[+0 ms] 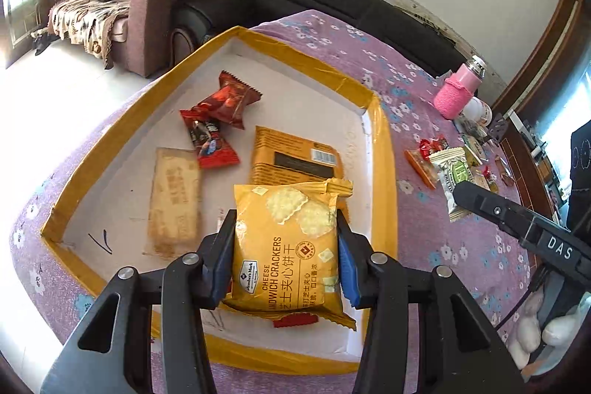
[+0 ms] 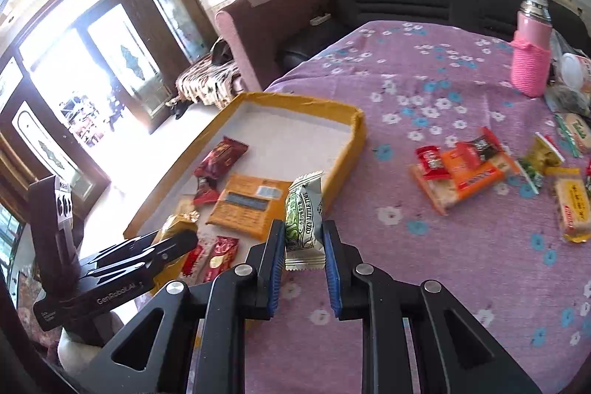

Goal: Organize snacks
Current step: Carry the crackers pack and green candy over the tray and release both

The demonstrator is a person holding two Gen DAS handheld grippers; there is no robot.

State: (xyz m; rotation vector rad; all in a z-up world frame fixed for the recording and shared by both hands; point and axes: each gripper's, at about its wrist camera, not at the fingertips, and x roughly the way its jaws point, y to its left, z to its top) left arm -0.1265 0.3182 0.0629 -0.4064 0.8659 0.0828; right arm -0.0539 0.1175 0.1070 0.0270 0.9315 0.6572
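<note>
Two packets are held over the tray (image 1: 384, 150): cheese crackers (image 1: 286, 246) clamped in the left gripper (image 1: 284, 257), white-green snack (image 2: 304, 220) pinched by the right gripper (image 2: 304, 257) above its near wall. Placing step judged underway; lowering and release needed next.

left wrist: close above tray (image 1: 384, 150) | right wrist: beside, sharing tray (image 2: 354, 132)

I see a yellow cracker pack (image 1: 286, 246) held face-up over the near end of the tray (image 1: 384, 150). Inside lie two red packets (image 1: 221, 120), an orange pack (image 1: 291, 157) back-up and a pale wafer (image 1: 173, 202). A white-green packet (image 2: 304, 216) is gripped upright beside the tray's right wall. Loose snacks (image 2: 465, 168) lie far right on the cloth.
</note>
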